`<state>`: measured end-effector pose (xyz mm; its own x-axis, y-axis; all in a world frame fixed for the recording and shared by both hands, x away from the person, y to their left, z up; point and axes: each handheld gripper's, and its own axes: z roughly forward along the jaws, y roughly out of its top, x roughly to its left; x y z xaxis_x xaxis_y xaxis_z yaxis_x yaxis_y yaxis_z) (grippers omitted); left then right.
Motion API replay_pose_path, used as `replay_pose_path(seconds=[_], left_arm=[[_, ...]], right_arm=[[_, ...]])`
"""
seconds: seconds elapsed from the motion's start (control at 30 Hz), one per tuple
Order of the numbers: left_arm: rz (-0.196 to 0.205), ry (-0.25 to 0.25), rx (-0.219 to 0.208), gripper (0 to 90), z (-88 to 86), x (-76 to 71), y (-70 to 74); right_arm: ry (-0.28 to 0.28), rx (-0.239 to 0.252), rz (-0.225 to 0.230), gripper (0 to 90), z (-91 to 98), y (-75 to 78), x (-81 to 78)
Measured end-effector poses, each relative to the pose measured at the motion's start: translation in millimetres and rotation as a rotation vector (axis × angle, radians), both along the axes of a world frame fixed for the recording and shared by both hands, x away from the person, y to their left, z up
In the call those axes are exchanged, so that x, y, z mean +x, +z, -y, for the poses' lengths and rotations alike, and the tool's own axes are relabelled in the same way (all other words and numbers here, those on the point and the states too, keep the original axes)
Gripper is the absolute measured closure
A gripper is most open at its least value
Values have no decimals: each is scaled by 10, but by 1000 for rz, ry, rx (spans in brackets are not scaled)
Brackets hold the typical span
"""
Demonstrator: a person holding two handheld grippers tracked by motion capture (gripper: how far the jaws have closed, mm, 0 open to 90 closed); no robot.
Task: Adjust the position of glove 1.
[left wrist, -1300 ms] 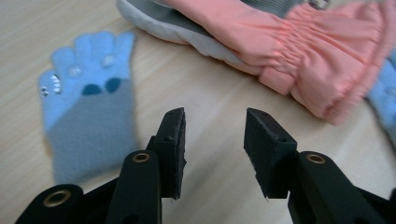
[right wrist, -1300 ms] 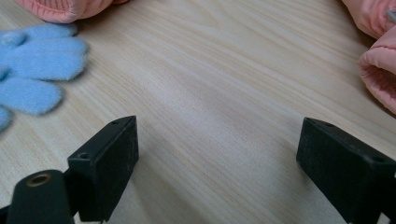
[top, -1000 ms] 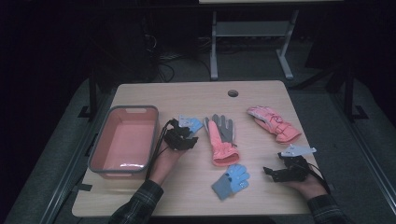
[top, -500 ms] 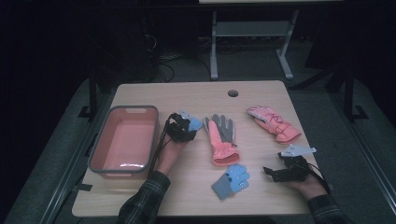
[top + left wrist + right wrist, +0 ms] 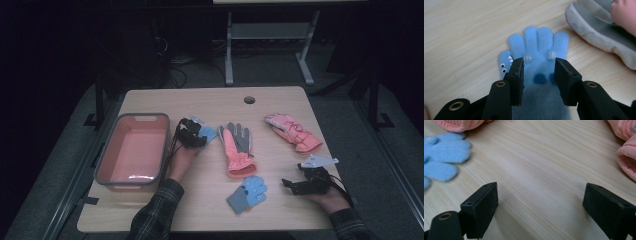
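Four gloves are seen on the table (image 5: pixel 150 210) from the high view, and nothing lies in the pink bin (image 5: pixel 132 150), so sorting is judged barely begun. In the left gripper view, a blue glove (image 5: pixel 537 53) lies between the parted, ungripping jaws. In the right gripper view, bare wood is framed between widely released jaws; another blue glove (image 5: pixel 442 157) lies beyond the left jaw.

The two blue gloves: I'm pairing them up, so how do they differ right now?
The blue glove by the bin lies between the left gripper's open jaws; the blue glove near the table's front edge lies apart from both grippers. The first sits beside the pink-and-grey glove, the second in front of it. Both are small, fuzzy, and flat on the table.
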<state>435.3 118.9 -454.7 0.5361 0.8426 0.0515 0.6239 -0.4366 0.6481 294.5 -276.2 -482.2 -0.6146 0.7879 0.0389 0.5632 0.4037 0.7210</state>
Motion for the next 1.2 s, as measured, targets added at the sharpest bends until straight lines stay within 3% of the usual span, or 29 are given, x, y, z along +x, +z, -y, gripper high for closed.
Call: replay_pose_path(seconds=[0.17,0.3,0.4,0.47,0.87,1.2], left_arm=[[-23,-4,-17,607,-16,25,-19],[-43,-22,-43,724,-11,29,-40],[-49,-29,-37,828,-16,45,-54],[-53,-32,-36,849,-15,46,-51],[-81,-51,-81,878,-32,-12,60],[-33,-77,-100,879,-68,-171,346]], right_arm=[[0,-1,0,123,-1,0,-1],[1,-1,1,122,-1,0,0],[1,-2,1,122,-1,0,0],[1,-1,1,123,-1,0,-1],[1,0,1,123,0,0,0],[0,-1,0,123,-1,0,-1]])
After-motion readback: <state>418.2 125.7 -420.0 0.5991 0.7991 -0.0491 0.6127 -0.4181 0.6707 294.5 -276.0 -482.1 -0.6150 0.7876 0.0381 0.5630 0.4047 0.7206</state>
